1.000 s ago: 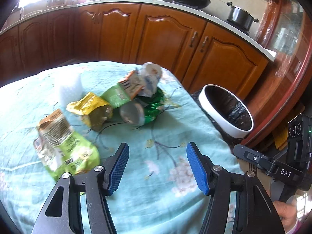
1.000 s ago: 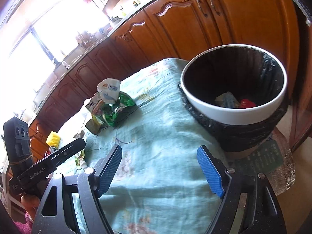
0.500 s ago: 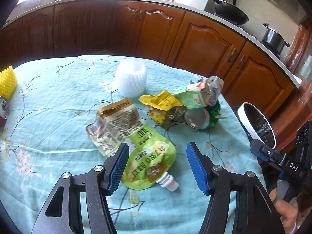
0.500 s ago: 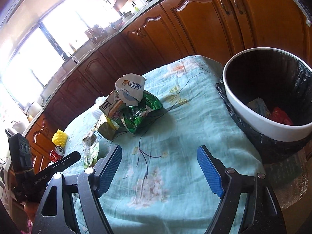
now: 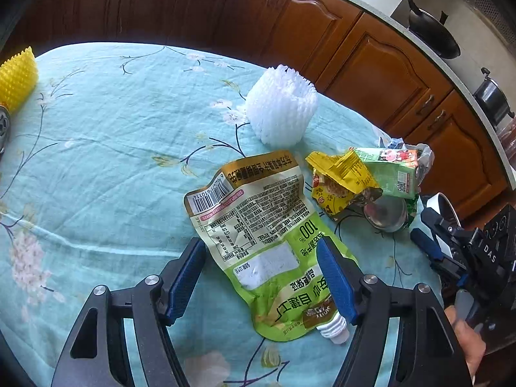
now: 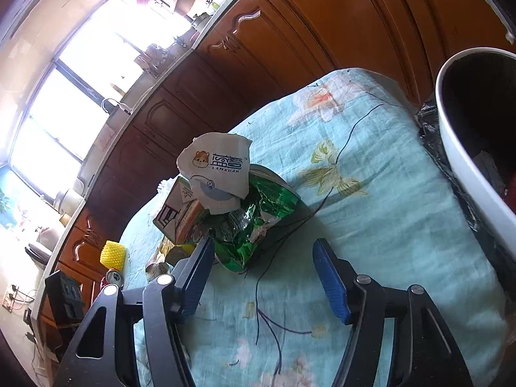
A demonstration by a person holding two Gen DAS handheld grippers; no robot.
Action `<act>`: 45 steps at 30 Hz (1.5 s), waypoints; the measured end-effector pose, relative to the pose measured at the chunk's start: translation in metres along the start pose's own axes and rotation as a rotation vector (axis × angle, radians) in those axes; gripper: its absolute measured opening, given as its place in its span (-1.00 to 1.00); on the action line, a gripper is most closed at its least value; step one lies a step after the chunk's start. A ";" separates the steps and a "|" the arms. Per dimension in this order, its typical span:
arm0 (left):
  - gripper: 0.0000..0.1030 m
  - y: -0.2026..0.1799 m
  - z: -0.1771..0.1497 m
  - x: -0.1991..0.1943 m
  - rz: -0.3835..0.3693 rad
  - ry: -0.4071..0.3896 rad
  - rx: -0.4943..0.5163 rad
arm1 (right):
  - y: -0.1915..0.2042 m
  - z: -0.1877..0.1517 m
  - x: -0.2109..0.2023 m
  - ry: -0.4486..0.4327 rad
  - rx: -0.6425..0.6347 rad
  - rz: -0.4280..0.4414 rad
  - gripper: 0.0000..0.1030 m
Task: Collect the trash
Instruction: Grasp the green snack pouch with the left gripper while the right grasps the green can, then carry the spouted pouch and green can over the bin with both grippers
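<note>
Left wrist view: left tongs (image 5: 261,277) are hovering over the desk (image 5: 106,167), jaws spreading, blue pads either side of a flat green spouted pouch (image 5: 274,251) but not pressing it. Beyond the pouch, a white foam net sleeve (image 5: 280,109) is standing upright; to its right a yellow wrapper (image 5: 342,180) and a green carton (image 5: 393,171) are lying in a heap w/ a silver-lined bag (image 5: 387,216). At far left edge, a yellow foam net (image 5: 17,80). The right tongs (image 5: 429,245) are showing at right edge, a hand (image 5: 464,345) below them.

Right wrist view: right tongs (image 6: 262,277) are closing, nothing between pads; just ahead, a green foil bag (image 6: 258,222) is lying on the desk w/ a white printed wrapper (image 6: 219,167) on top. Only this view is showing the white trash bin (image 6: 464,167), black-lined, just beside the desk edge at right, some trash inside. Pouch mostly hidden here.
</note>
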State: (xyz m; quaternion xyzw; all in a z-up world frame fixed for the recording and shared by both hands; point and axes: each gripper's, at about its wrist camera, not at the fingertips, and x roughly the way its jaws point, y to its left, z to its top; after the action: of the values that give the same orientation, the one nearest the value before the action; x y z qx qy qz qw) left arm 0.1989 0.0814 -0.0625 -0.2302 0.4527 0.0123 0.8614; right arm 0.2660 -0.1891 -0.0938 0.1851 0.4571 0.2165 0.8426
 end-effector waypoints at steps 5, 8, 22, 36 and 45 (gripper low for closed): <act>0.31 -0.008 0.002 0.008 0.007 -0.017 0.054 | -0.002 0.008 0.021 0.036 0.026 0.025 -0.03; -0.02 -0.016 0.000 0.014 0.025 -0.021 0.103 | -0.002 0.009 0.027 0.054 0.024 0.032 -0.52; -0.65 -0.026 -0.009 -0.014 -0.076 -0.066 0.151 | 0.024 -0.019 -0.047 -0.076 -0.184 -0.093 -0.76; -0.65 -0.067 -0.026 -0.060 -0.203 -0.119 0.265 | -0.008 -0.035 -0.110 -0.166 -0.163 -0.170 -0.76; -0.65 -0.112 -0.034 -0.052 -0.272 -0.093 0.370 | -0.028 -0.037 -0.143 -0.221 -0.137 -0.205 -0.76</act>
State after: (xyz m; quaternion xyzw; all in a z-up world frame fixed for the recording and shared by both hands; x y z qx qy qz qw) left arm 0.1672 -0.0226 0.0052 -0.1267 0.3720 -0.1766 0.9024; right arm 0.1706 -0.2844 -0.0284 0.1023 0.3622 0.1384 0.9161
